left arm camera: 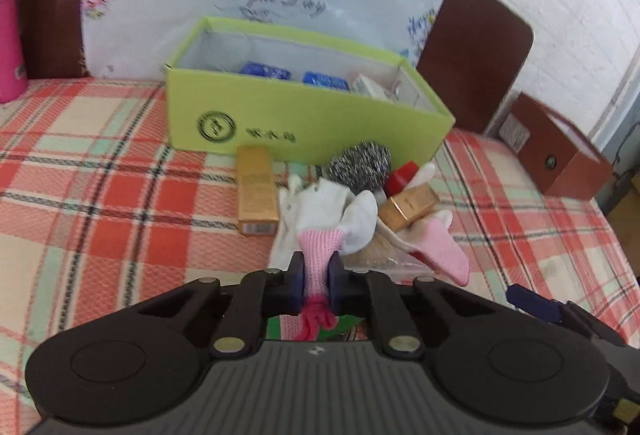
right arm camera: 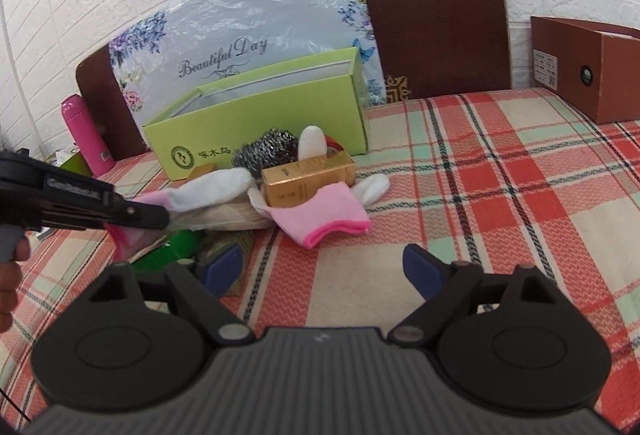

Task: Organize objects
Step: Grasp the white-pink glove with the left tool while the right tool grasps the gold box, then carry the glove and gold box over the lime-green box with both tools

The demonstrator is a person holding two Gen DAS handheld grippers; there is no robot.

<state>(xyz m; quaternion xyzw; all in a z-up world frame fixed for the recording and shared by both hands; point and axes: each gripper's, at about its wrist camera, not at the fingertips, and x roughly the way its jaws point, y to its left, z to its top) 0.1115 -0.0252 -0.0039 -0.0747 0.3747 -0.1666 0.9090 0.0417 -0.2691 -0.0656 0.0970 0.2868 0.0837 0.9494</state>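
My left gripper [left arm camera: 316, 277] is shut on the pink cuff of a white work glove [left arm camera: 320, 211], which hangs from the jaws over the pile; it also shows from the side in the right wrist view [right arm camera: 160, 217]. A second white glove with a pink cuff [right arm camera: 320, 213] lies on the bed under a gold carton [right arm camera: 308, 177]. Another gold carton [left arm camera: 256, 191], a steel scourer [left arm camera: 360, 163] and a red item [left arm camera: 404, 173] lie before the open green box [left arm camera: 304, 115]. My right gripper [right arm camera: 328, 271] is open and empty, just short of the second glove.
The green box holds blue packets [left arm camera: 264, 69] and white items [left arm camera: 368, 85]. A brown box [right arm camera: 592, 67] stands at the right on the plaid bedcover [right arm camera: 500, 195]. A pink flask [right arm camera: 82, 133] stands at the left by the headboard [right arm camera: 432, 19]. A green flat item [right arm camera: 176, 247] lies under the gloves.
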